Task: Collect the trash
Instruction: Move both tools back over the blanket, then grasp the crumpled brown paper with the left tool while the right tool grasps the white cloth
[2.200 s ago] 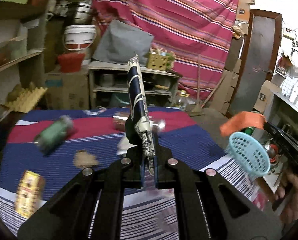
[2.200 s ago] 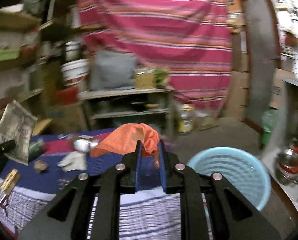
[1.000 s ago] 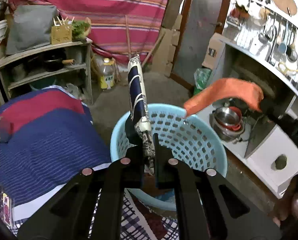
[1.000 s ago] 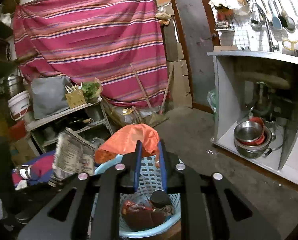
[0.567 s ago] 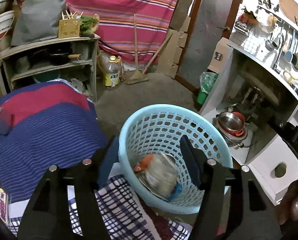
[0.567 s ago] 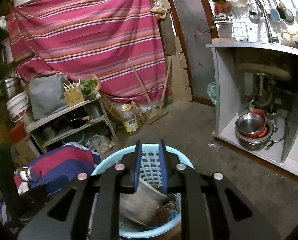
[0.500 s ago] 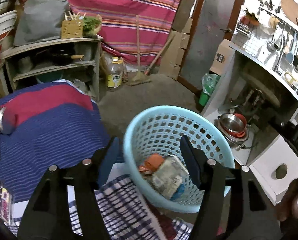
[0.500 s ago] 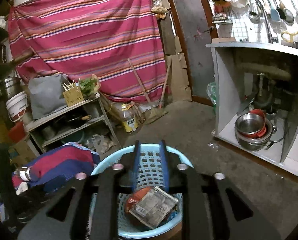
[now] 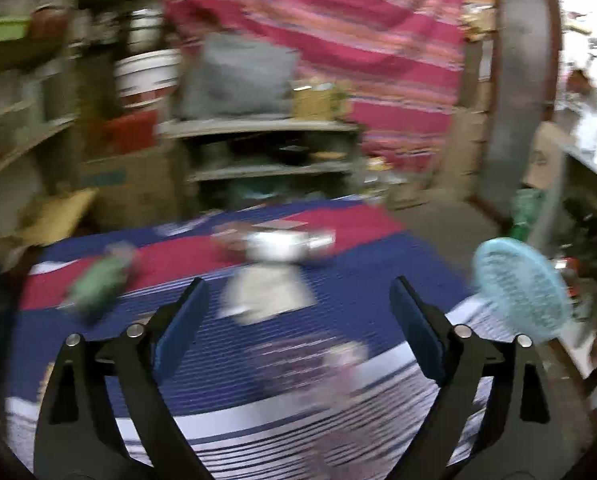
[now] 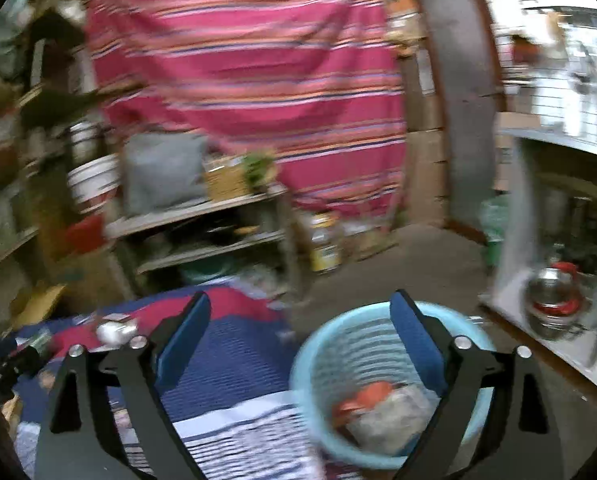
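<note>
Both sets of fingers are spreading toward their widest, and nothing sits between the pads of the left gripper (image 9: 298,332) or the right gripper (image 10: 300,344). Both views are smeared, so small details cannot be read. The blue basket (image 10: 310,368) stands on the floor just beside the striped cloth (image 9: 358,292) covering the worktop, and it already holds an orange scrap (image 10: 372,394) and a pale crumpled piece (image 10: 390,420). Trash remaining on the cloth appears to include a white crumpled piece (image 9: 266,292) straight ahead of the left gripper, a green bottle (image 9: 98,280) off to its left, a silvery can (image 9: 286,242) lying farther back, and a blurred small item near the cloth's front edge. The step in hand looks like reaching for the next pieces. To do it well, aim each gripper at its own piece, come down over that piece with the pads either side, close only once it lies squarely between them, and keep the two grippers well apart so they do not collide.
</note>
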The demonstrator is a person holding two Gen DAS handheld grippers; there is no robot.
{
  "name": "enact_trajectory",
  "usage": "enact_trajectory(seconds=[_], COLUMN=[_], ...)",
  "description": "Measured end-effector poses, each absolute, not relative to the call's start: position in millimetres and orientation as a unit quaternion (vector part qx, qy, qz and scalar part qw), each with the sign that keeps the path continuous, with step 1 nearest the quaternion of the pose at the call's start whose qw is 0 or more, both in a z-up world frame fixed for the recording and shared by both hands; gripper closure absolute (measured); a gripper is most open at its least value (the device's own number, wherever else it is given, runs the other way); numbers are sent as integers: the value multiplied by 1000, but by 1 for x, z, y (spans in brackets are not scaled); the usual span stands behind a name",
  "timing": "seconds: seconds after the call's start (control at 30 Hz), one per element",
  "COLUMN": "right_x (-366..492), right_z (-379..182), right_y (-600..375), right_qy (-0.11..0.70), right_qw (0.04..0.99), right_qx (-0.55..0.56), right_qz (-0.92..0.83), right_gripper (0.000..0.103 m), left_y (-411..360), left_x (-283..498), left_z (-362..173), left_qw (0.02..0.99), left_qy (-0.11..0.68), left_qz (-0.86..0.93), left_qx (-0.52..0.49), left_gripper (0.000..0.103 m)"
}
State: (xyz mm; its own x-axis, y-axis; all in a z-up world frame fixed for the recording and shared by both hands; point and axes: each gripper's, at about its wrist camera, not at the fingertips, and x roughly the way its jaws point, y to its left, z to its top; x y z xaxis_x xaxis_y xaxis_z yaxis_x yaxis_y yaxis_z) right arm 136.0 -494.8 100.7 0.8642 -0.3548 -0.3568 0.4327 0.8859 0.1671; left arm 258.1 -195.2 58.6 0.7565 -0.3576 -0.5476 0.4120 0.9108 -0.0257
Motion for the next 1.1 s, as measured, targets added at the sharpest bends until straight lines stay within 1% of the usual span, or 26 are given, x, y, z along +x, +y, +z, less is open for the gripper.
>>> enact_trajectory(seconds=[0.03, 0.13, 0.23, 0.3, 0.4, 0.47, 0.6, 0.7, 0.8, 0.87, 0.9, 0.93, 1.03, 1.1], right_x=[148, 177, 201, 217, 239, 251, 268, 279, 288, 293, 294, 299, 320, 341], right_z=[98, 87, 78, 70, 51, 40, 32, 22, 11, 4, 1, -3, -14, -24], right_y=[-480, -439, -403, -381, -350, -336, -318, -314, -319, -323, -325, -326, -328, -325], right_qy=[169, 191, 209, 223, 249, 267, 278, 291, 310, 322, 329, 335, 359, 374], right_qw=[961, 964, 967, 966, 962, 959, 958, 955, 948, 942, 940, 937, 926, 919], right_qx=[122, 118, 102, 83, 74, 66, 45, 28, 48, 68, 70, 74, 101, 114], right_qz=[-183, -141, -104, -98, -80, -66, -60, -59, -61, -59, -61, -63, -58, -50], right_gripper=[12, 12, 12, 12, 12, 12, 12, 12, 12, 12, 12, 12, 12, 12], left_y=[-172, -120, -83, -73, -78, -89, -104, -108, -112, -115, -114, -112, -108, -103], left_x=[266, 293, 314, 325, 339, 346, 358, 368, 377, 383, 385, 387, 385, 382], left_z=[51, 24, 2, -8, -21, -27, -42, -47, -52, -63, -66, -68, -65, -64], left_qw=[938, 931, 928, 923, 917, 918, 918, 916, 914, 906, 903, 899, 900, 902], left_qy=[291, 334, 351, 358, 365, 367, 372, 380, 388, 409, 416, 422, 417, 411], left_qz=[-182, -146, -120, -123, -139, -139, -135, -127, -117, -111, -111, -114, -123, -124], left_qx=[46, 17, -37, -68, -79, -55, -18, -23, -24, -19, -21, -29, -32, -41], left_gripper=[11, 11, 11, 10, 10, 10, 10, 10, 10, 11, 14, 22, 52, 53])
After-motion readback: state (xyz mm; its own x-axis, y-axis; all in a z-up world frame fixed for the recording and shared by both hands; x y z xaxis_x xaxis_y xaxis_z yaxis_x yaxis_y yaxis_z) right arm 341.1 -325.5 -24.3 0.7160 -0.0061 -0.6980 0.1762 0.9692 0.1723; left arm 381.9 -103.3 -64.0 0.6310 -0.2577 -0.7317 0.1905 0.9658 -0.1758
